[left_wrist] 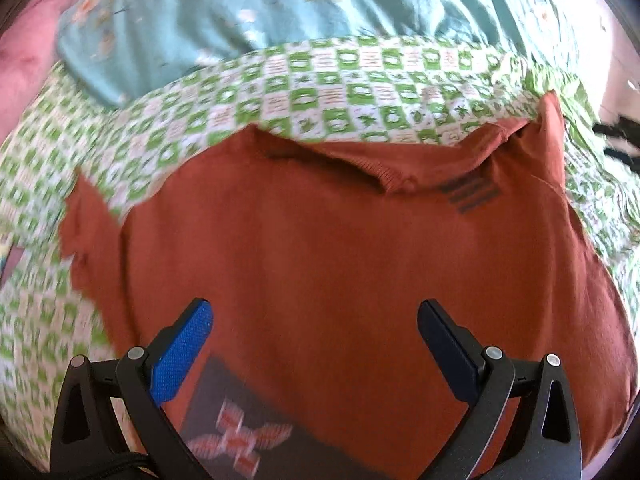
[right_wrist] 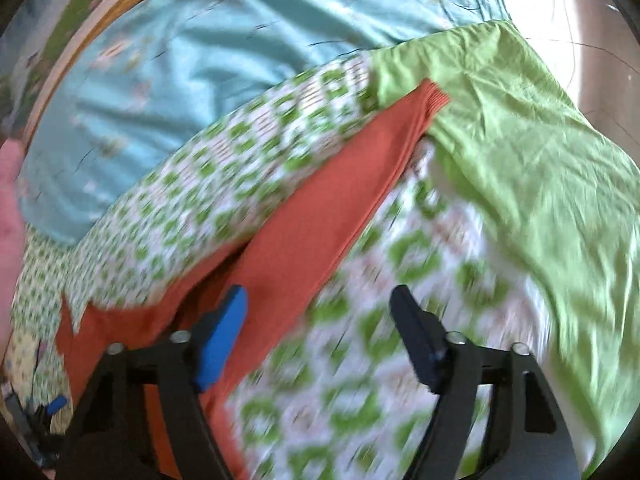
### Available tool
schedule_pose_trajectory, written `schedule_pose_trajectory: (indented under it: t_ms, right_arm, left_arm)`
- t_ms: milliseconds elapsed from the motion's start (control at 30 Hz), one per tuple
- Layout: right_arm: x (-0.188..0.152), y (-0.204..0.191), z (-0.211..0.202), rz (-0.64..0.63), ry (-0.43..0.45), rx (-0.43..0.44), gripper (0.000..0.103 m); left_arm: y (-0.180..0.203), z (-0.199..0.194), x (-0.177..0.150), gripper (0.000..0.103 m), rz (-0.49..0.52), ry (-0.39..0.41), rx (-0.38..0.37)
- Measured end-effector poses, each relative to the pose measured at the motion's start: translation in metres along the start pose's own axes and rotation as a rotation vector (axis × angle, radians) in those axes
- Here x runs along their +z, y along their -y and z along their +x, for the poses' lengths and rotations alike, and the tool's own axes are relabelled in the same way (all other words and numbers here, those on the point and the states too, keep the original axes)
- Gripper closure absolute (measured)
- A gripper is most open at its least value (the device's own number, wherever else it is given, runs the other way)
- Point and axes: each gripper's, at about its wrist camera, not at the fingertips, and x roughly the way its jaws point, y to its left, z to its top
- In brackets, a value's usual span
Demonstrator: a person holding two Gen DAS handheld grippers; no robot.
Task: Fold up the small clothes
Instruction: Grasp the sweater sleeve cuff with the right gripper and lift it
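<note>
- On the bed, a rust-red shirt (left_wrist: 320,240) lay spread flat over a green-and-white checked sheet (left_wrist: 320,84), collar toward the far side.
- The collar (left_wrist: 384,178) sat rumpled; a small dark striped mark (left_wrist: 468,196) showed just beside it.
- A dark printed patch (left_wrist: 236,428) with a red-and-white cross figure sat on the near part of the shirt, partly behind the left finger.
- One short sleeve (left_wrist: 86,232) stuck out at the left edge of the left wrist view; the other corner (left_wrist: 548,140) rose at the far right.
- Left gripper (left_wrist: 314,316): jaws stood wide apart above the shirt, nothing between the pads, no cloth pinched.
- Right gripper (right_wrist: 318,316): jaws apart and empty, pads pressing on nothing. The blue pad (right_wrist: 220,340) overlapped the shirt's edge in the picture; contact could not be told because of blur.
- In the right wrist view the shirt (right_wrist: 320,216) appeared as a long strip running from lower left toward a ribbed cuff (right_wrist: 434,98) at upper right.
- The cuff lay at the edge of a plain light-green cloth (right_wrist: 520,152), which covered the right part of the sheet (right_wrist: 224,184).
- A pale blue flowered quilt (left_wrist: 280,4) lay beyond the sheet, with something pink (left_wrist: 28,60) at the far left.
- Both views were motion-blurred.
</note>
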Motion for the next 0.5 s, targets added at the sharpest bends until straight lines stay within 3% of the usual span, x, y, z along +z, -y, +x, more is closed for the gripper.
schedule_pose_trajectory:
  t_ms: [67,300,400,500]
  right_arm:
    - [0.023,0.014,0.014,0.016,0.013,-0.020,0.044]
    - [0.089,0.048,0.057,0.067,0.062,-0.075,0.059]
    - [0.115,0.058,0.077,0.078,0.072,-0.098,0.060]
    - [0.135,0.065,0.097,0.077,0.068,-0.109,0.060]
  left_arm:
    - [0.013,0.018,0.014,0.001,0.053,-0.026,-0.023]
    - [0.059,0.078,0.060,0.001,0.178,-0.074,-0.088]
    - [0.072,0.108,0.077,0.001,0.227,-0.088,-0.030]
    - [0.069,0.131,0.101,0.002,0.205,-0.085,0.022]
